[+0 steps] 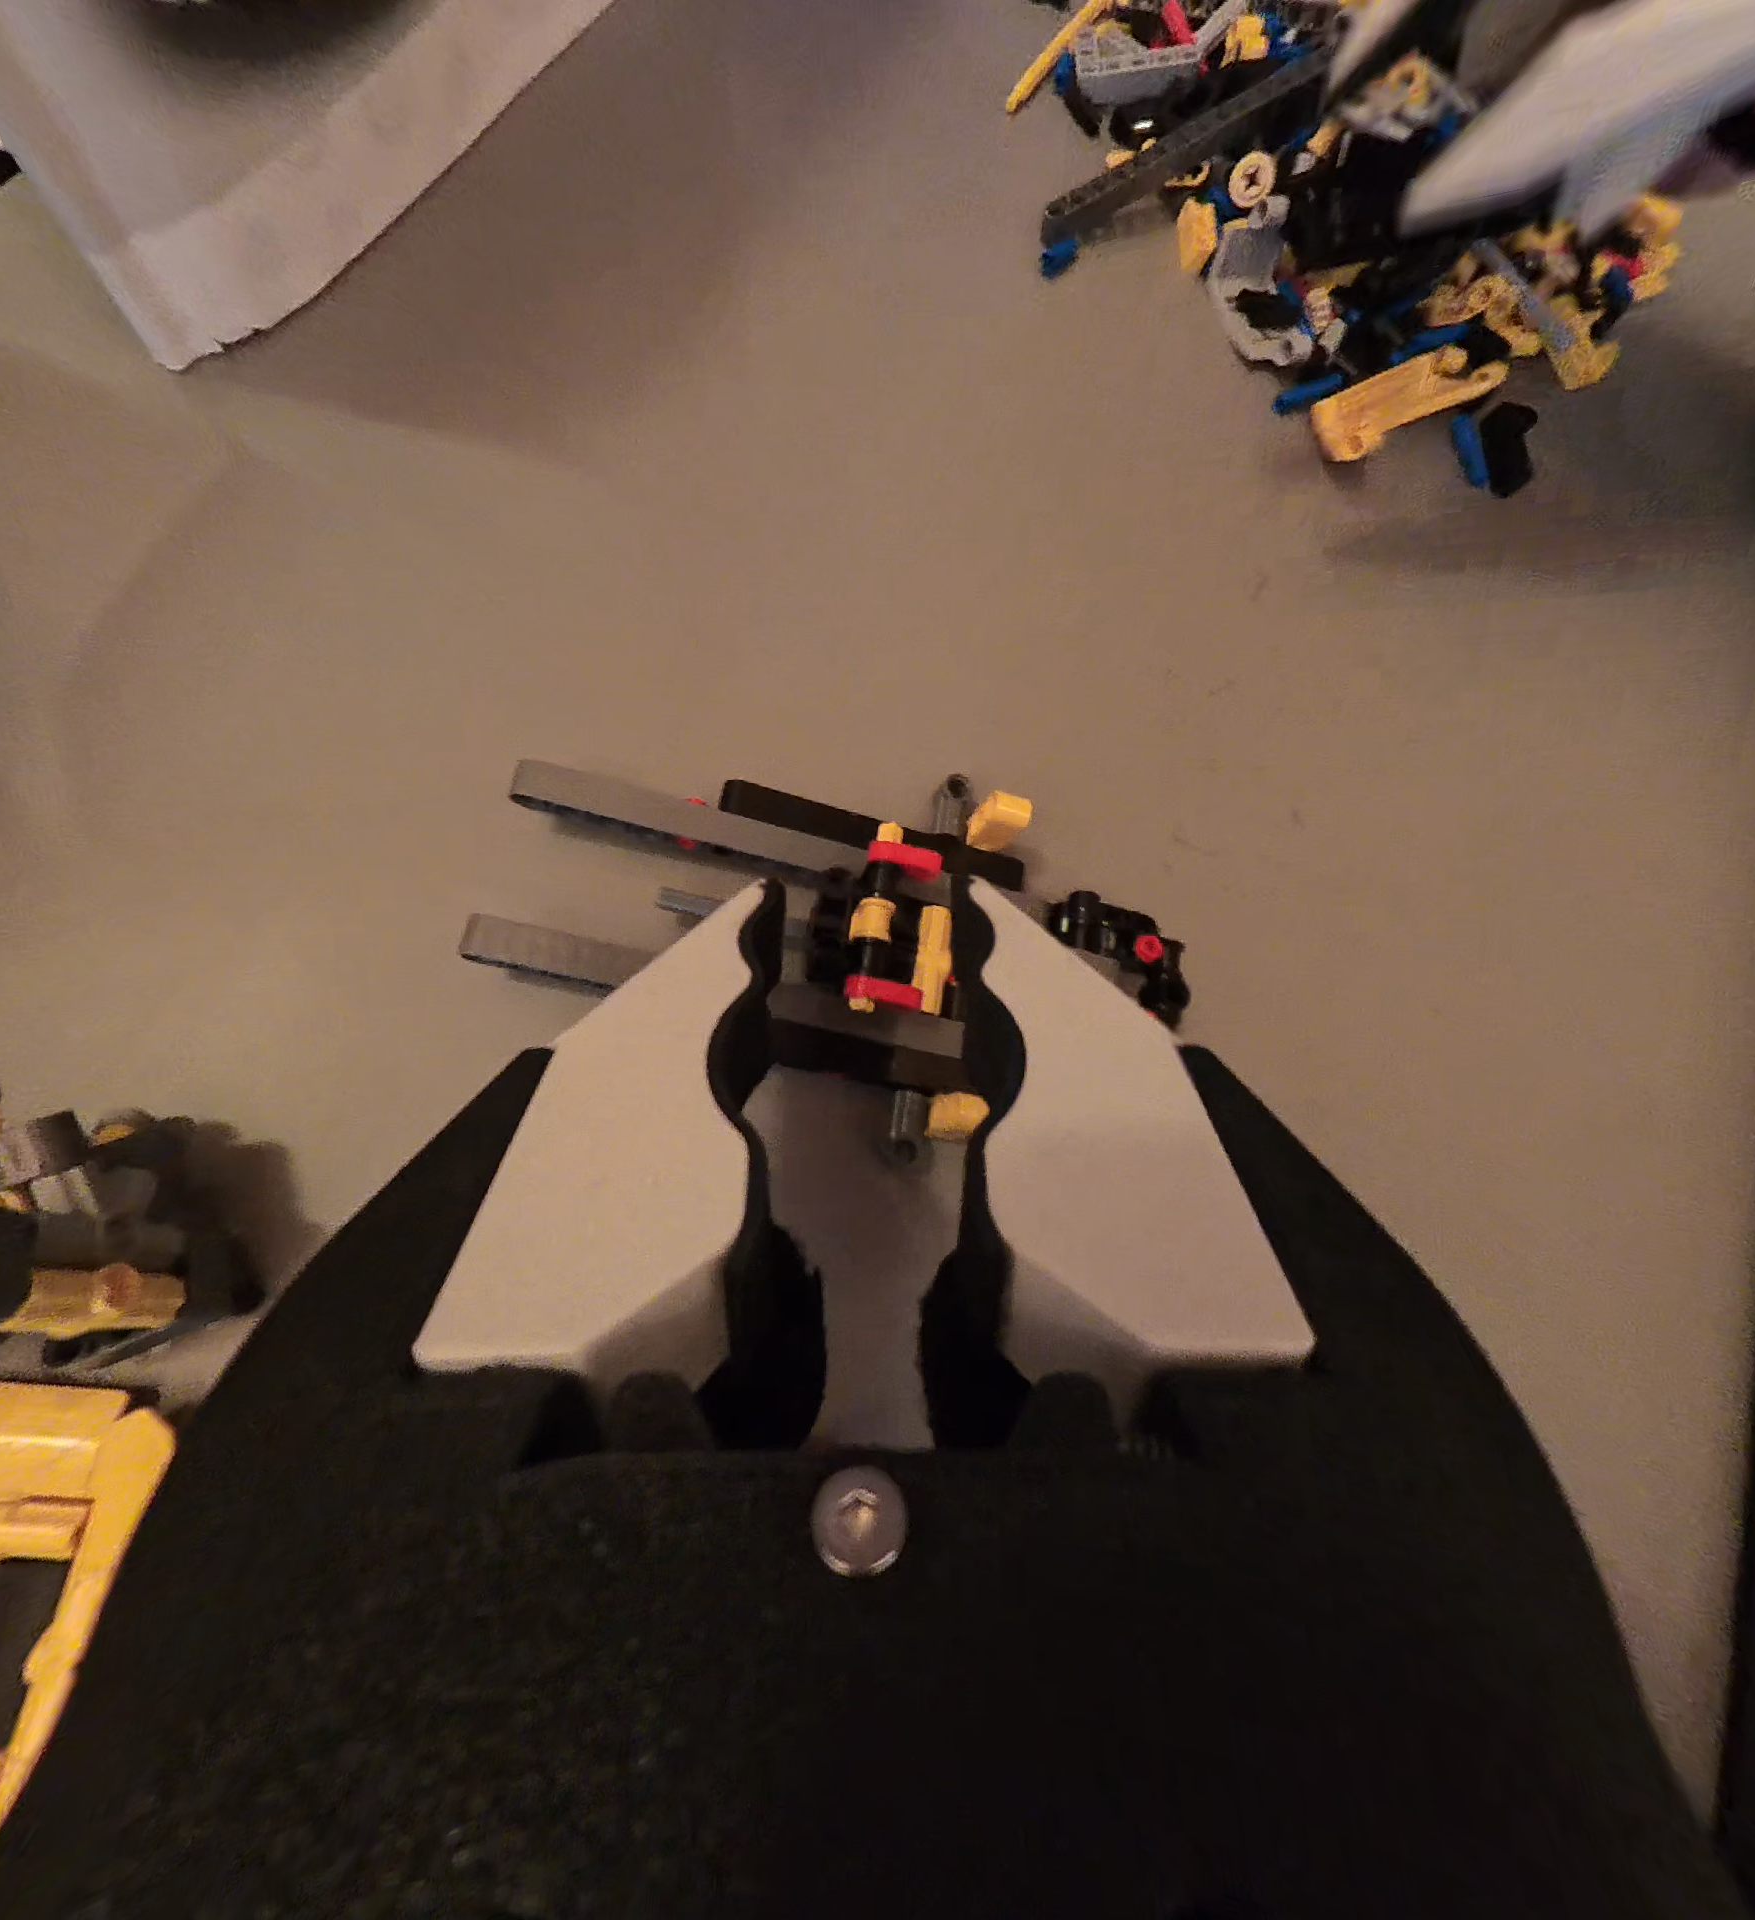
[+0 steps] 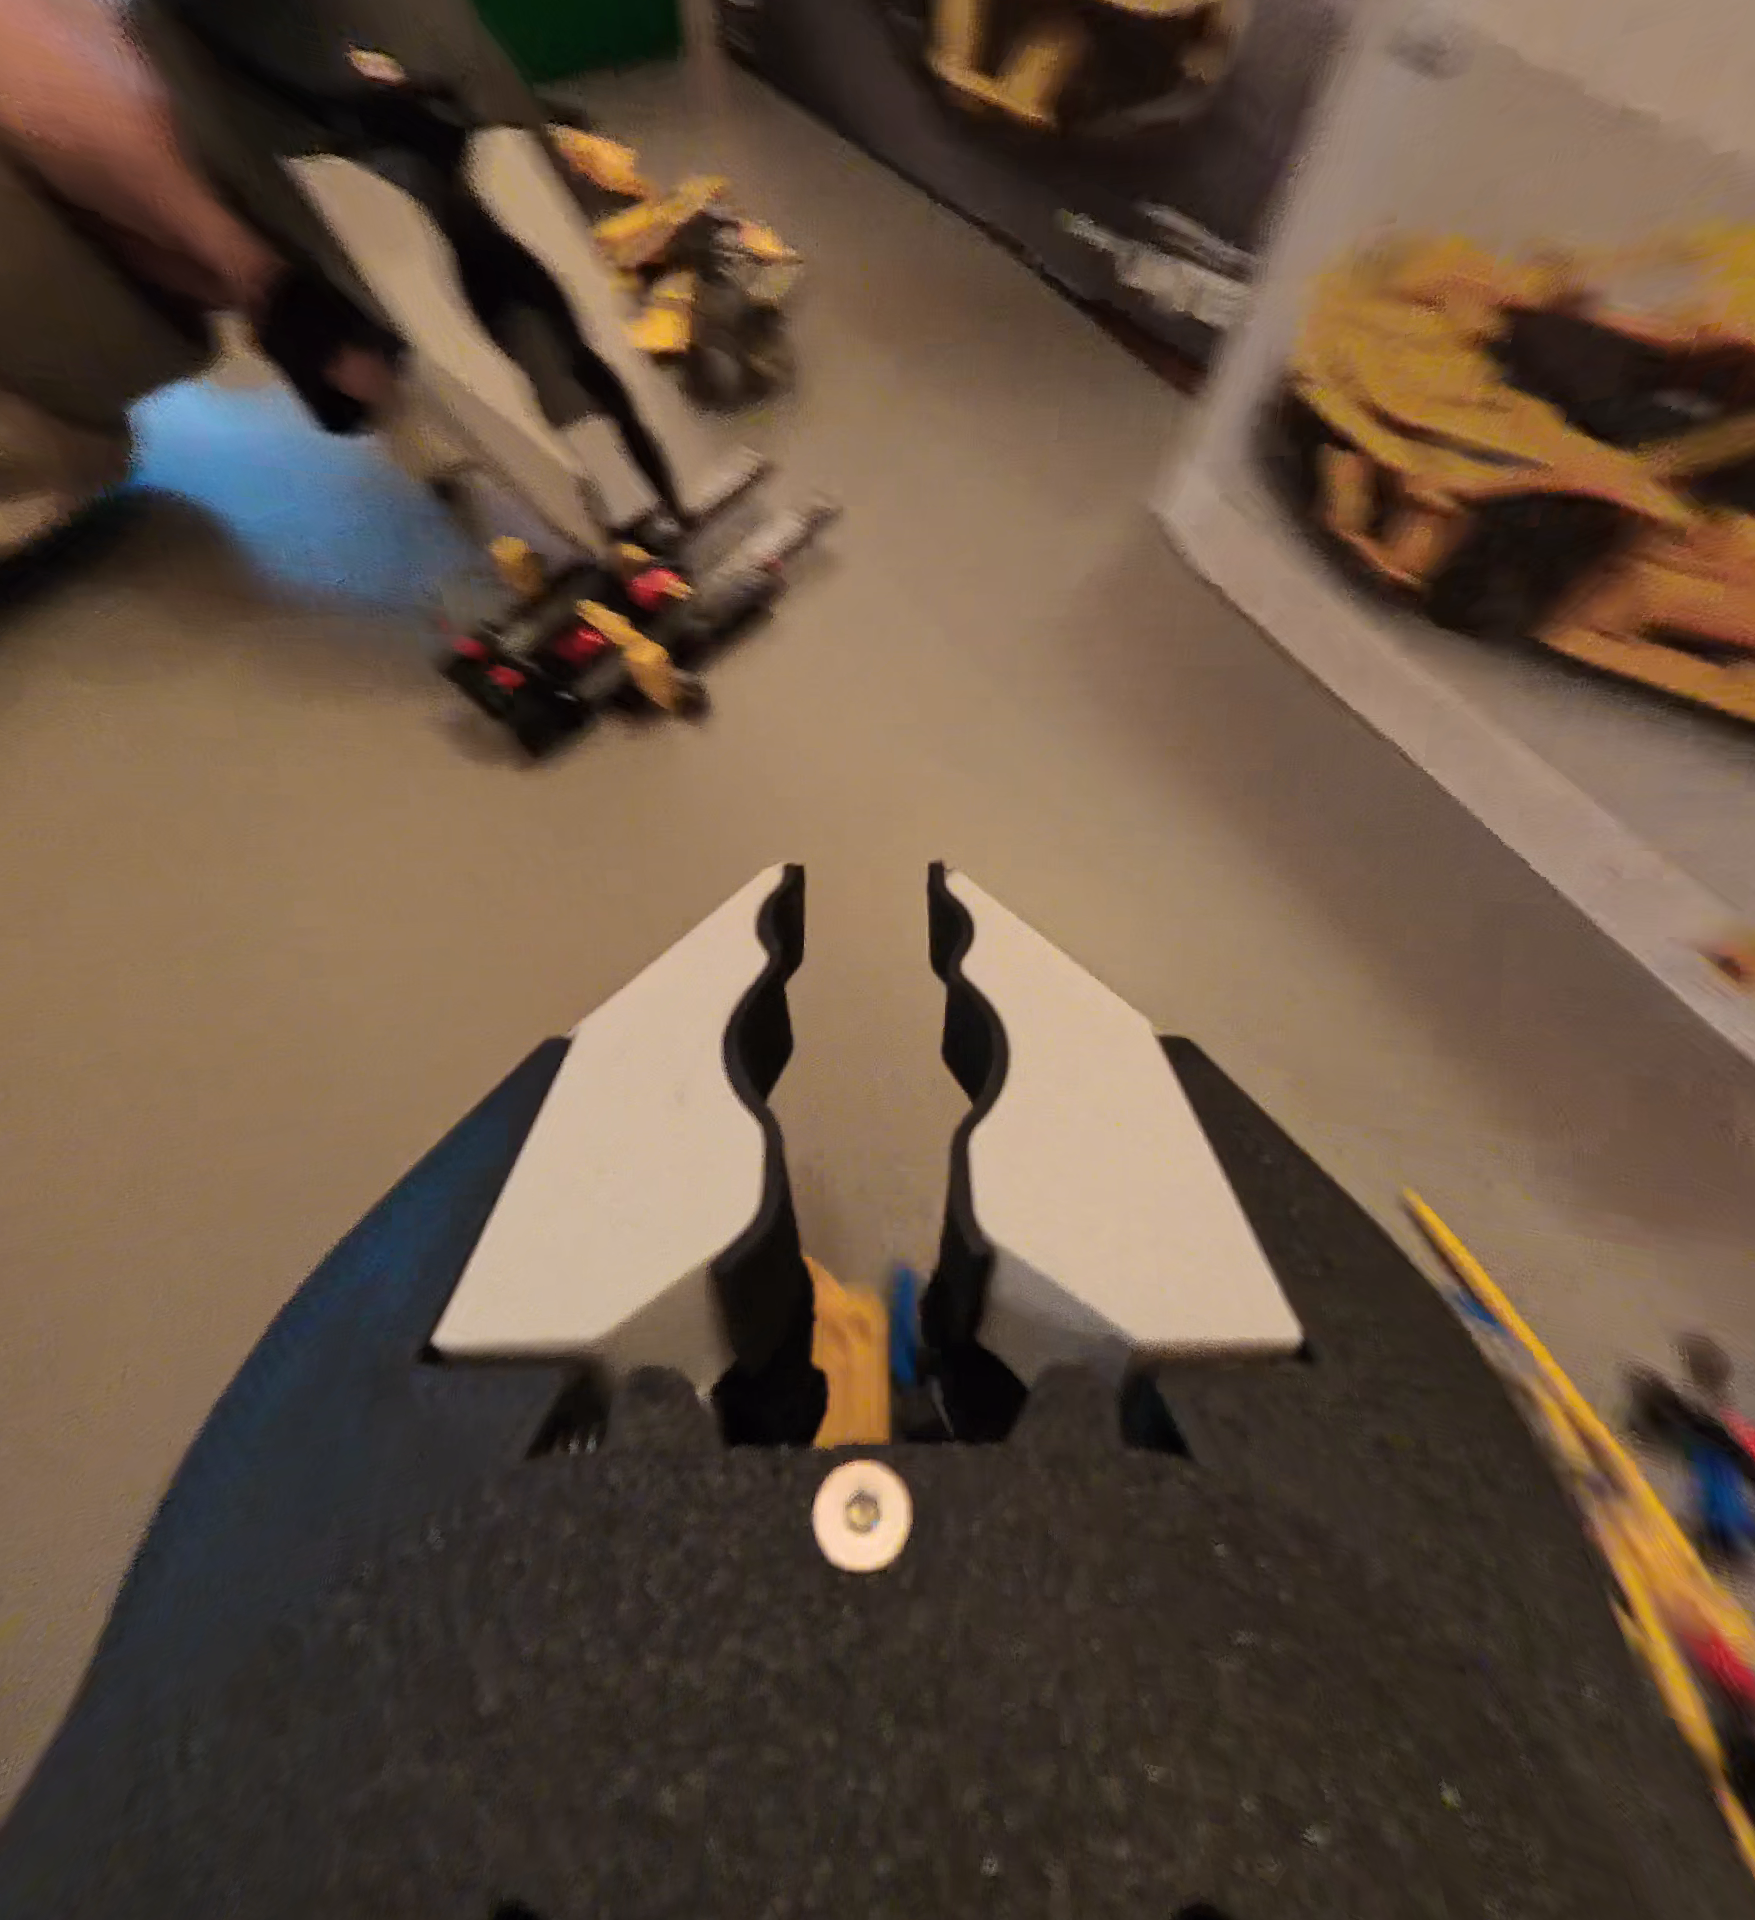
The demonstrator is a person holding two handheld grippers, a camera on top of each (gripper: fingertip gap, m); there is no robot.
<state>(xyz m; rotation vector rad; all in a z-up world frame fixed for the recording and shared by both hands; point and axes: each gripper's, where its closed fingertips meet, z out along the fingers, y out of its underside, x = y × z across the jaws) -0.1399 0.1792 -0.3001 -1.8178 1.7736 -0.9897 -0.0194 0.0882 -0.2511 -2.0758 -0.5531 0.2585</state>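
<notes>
My left gripper (image 1: pixel 868 935) clamps a knobbly plastic brick assembly (image 1: pixel 888 935) on the smooth grey table (image 1: pixel 1268 779), while my right gripper (image 2: pixel 865 894) hovers nearby, parted and empty.

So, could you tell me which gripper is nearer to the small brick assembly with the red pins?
Left. The left gripper has its fingers closed around the assembly on the table. The right gripper hovers well away, open and empty.
</notes>
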